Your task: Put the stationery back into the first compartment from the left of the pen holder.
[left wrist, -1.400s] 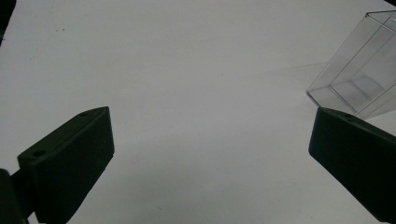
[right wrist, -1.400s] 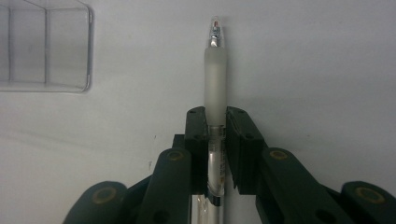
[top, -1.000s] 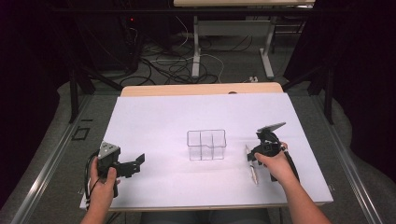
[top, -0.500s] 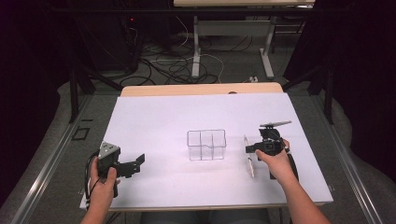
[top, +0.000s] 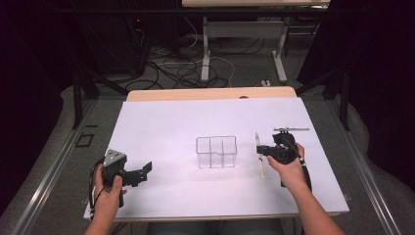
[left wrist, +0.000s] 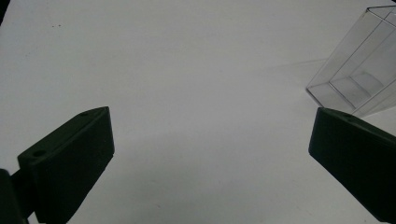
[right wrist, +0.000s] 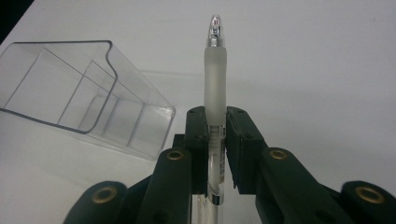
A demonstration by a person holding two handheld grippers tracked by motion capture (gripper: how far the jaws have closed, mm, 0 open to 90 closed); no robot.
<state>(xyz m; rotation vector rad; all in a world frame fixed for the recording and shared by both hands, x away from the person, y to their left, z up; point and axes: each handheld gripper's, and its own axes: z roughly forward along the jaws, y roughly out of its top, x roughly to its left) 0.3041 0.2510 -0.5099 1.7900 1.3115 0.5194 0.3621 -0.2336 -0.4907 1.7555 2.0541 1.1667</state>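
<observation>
The right gripper (right wrist: pixel 215 140) clamps a pen (right wrist: pixel 215 88) at the box's (top: pixel 217 152) three o'clock; tilted, it may strike the rim. The left gripper (left wrist: pixel 210 154) gapes empty.

Two tongs on the white counter (top: pixel 161 122): left tongs (top: pixel 143 172) at lower left of the high view, right tongs (top: pixel 262 149) at right of centre. One clear plastic organiser box (top: pixel 217 152) at mid-frame, split into three compartments as far as the dividers show. One pen (right wrist: pixel 215 70) with a frosted grip, at centre of the right gripper view. Two black jaws at the bottom corners of the left gripper view, two more at the bottom of the right gripper view. Two hands at the bottom edge of the high view: left hand (top: pixel 108 196) and right hand (top: pixel 289 171).
</observation>
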